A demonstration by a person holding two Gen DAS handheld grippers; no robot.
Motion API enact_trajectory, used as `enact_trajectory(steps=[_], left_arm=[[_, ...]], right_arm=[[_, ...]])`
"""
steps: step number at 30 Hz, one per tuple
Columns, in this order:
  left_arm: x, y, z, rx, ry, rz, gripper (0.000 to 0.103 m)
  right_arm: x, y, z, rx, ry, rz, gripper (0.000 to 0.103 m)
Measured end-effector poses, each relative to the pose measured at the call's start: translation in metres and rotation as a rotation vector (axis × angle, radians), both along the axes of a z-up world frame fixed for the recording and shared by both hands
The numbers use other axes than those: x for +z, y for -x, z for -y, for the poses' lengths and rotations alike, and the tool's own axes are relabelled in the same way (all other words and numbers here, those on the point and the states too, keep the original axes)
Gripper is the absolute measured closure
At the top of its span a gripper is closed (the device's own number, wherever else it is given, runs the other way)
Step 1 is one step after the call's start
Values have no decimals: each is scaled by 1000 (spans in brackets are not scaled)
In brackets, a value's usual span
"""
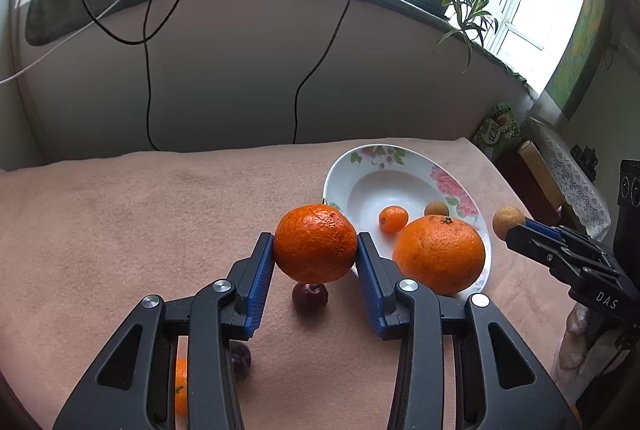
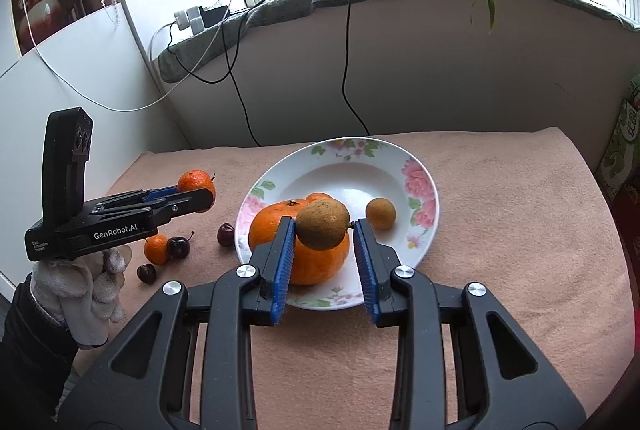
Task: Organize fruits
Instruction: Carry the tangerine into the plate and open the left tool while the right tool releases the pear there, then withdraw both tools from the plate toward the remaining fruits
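Observation:
My left gripper (image 1: 315, 244) is shut on a mandarin (image 1: 316, 226), held above the pink cloth just left of the flowered plate (image 1: 340, 173). Seen from the right wrist, this gripper (image 2: 202, 197) and its mandarin (image 2: 194, 181) hang left of the plate (image 2: 424, 230). My right gripper (image 2: 324, 226) is shut on a brown longan (image 2: 322, 225) over the plate's near side. In the plate lie a large orange (image 2: 320, 266), a small mandarin (image 1: 393, 218) and another longan (image 2: 381, 213).
On the cloth left of the plate lie three cherries (image 2: 226, 234) (image 2: 178, 247) (image 2: 147, 274) and a small mandarin (image 2: 156, 249). A gloved hand (image 2: 80, 294) holds the left gripper. Black cables (image 2: 346, 69) hang down the wall behind. Boxes (image 1: 500, 129) stand past the right edge.

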State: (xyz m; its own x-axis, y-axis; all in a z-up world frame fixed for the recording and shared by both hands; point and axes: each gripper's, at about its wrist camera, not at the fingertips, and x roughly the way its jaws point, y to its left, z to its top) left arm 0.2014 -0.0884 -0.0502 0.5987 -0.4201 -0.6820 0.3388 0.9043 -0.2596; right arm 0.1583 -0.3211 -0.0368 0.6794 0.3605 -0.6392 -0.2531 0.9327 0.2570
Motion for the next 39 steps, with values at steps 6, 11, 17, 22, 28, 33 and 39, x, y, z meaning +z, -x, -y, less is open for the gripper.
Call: enact_trajectory(steps=[6,11,17,22,28,33,39], left_arm=[[-1,-15,22,-27,-27,-6,63],[-3,-28,36,-41,-40,-19,63],[-9,-39,50,-57,-48,-39,63],[-9,-41,55,-58,-49,-40,63],[-1,-40,58,-55,-43,-17,43],[2,-39,58,-57,-35,-13,36],[6,-30,54,-43,-45,-2,36]], right_arm=[[-13,-6,11,-19,-2,-28,72],[-18,-8,13,-20,1,-35,72],[-20,-10,10,-11,6,-43,71],[-21,-10,7,-5,17,-40,71],[-19,-10,6,-9,24,-35,71],[-16,-6,7,-17,6,-7,32],[-9,-3,3,-17,14,26,24]])
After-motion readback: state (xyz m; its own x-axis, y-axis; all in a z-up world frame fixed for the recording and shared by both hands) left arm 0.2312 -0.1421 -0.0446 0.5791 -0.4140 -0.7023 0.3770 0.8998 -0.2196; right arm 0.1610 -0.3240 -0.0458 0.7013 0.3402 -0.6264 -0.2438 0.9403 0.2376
